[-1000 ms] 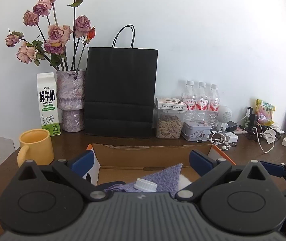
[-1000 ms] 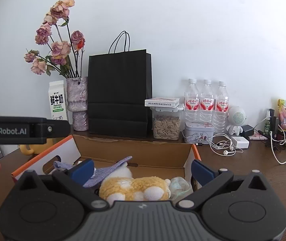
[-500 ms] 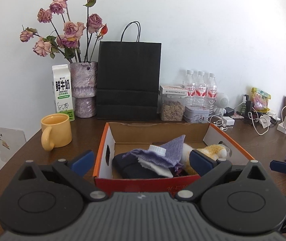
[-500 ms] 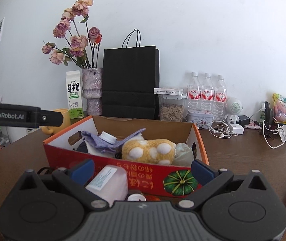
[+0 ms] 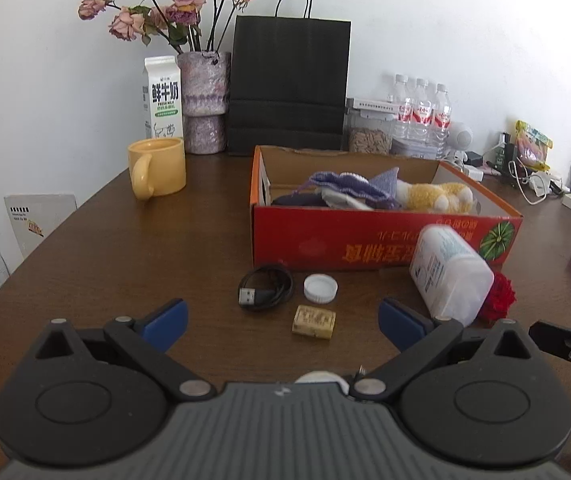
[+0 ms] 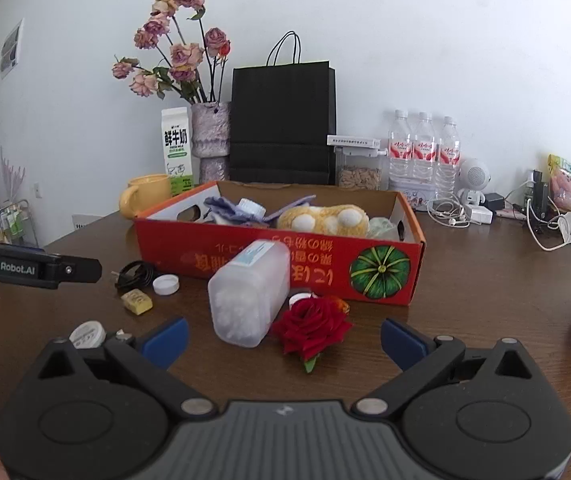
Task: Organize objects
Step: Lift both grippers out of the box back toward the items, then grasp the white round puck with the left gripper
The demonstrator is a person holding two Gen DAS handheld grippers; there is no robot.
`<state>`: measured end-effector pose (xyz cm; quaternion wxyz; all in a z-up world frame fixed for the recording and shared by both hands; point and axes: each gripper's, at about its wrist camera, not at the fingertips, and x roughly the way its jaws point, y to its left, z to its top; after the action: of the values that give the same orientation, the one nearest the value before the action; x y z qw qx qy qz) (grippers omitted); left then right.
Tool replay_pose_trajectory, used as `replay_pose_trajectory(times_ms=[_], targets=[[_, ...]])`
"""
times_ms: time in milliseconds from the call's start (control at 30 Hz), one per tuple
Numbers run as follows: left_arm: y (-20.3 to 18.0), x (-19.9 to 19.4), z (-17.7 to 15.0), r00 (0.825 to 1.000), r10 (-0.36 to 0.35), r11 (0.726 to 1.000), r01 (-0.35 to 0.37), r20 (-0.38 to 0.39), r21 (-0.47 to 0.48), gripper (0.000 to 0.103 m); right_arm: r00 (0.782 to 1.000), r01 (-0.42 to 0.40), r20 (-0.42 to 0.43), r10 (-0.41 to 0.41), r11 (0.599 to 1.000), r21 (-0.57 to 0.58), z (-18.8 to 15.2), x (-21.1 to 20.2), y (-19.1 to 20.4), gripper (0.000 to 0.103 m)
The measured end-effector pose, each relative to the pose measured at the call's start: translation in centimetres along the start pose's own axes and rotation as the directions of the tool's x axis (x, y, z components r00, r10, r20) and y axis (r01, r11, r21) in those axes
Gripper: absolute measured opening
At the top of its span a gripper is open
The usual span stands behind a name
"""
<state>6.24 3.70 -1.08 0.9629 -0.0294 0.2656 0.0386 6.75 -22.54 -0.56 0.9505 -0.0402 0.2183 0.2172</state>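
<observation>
Table [image 5: 125,264] of dark wood by white wall [image 6: 445,40] — both grippers [image 5: 283,320] [image 6: 283,338] spread, empty.

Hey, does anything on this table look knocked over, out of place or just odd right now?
Yes. A clear plastic jar lies tipped on its side against the red box, whose printing is upside down. A red rose lies loose beside the jar, and a white cap, a coiled cable and a small yellow packet sit scattered nearby.

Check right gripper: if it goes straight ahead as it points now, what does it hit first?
Likely the red rose, lying between the open right gripper fingers' line, beside the clear plastic jar. Behind both stands the red box. Depth is uncertain; the jar may touch first.
</observation>
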Motion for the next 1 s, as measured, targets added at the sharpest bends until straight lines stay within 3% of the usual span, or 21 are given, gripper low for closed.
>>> replay_pose_trajectory(times_ms=[200, 467, 600, 767, 900, 1000], targets=[[0.5, -0.2, -2.5, 0.998, -0.024, 1.000, 0.025, -0.052, 0.010, 0.103, 0.996, -0.074, -0.060, 0.071, 0.997, -0.039, -1.0, 0.8, 2.6, 0.086], [1.7, -0.6, -3.3, 0.998, -0.041, 0.999, 0.041, -0.052, -0.007, 0.102, 0.972, -0.196, -0.150, 0.182, 0.978, -0.078, -0.8, 3.9, 6.6, 0.049], [2.4, -0.6, -3.7, 0.997, -0.050, 0.999, 0.049, -0.059, -0.016, 0.102, 0.964, -0.217, -0.176, 0.201, 0.973, -0.076, -0.6, 5.3, 7.7, 0.041], [2.5, -0.4, -4.0, 0.995, -0.075, 0.997, 0.075, -0.066, -0.009, 0.102, 0.960, -0.226, -0.189, 0.207, 0.971, -0.085, -0.7, 6.0, 8.3, 0.008], [1.9, 0.3, -3.9, 0.992, -0.107, 0.994, 0.107, -0.072, 0.006, 0.102, 0.965, -0.216, -0.176, 0.195, 0.970, -0.113, -1.0, 5.7, 8.2, 0.004], [1.1, 1.0, -3.7, 0.987, -0.145, 0.989, 0.146, -0.075, 0.013, 0.092, 0.967, -0.213, -0.169, 0.192, 0.970, -0.120, -1.1, 5.7, 8.1, 0.004]])
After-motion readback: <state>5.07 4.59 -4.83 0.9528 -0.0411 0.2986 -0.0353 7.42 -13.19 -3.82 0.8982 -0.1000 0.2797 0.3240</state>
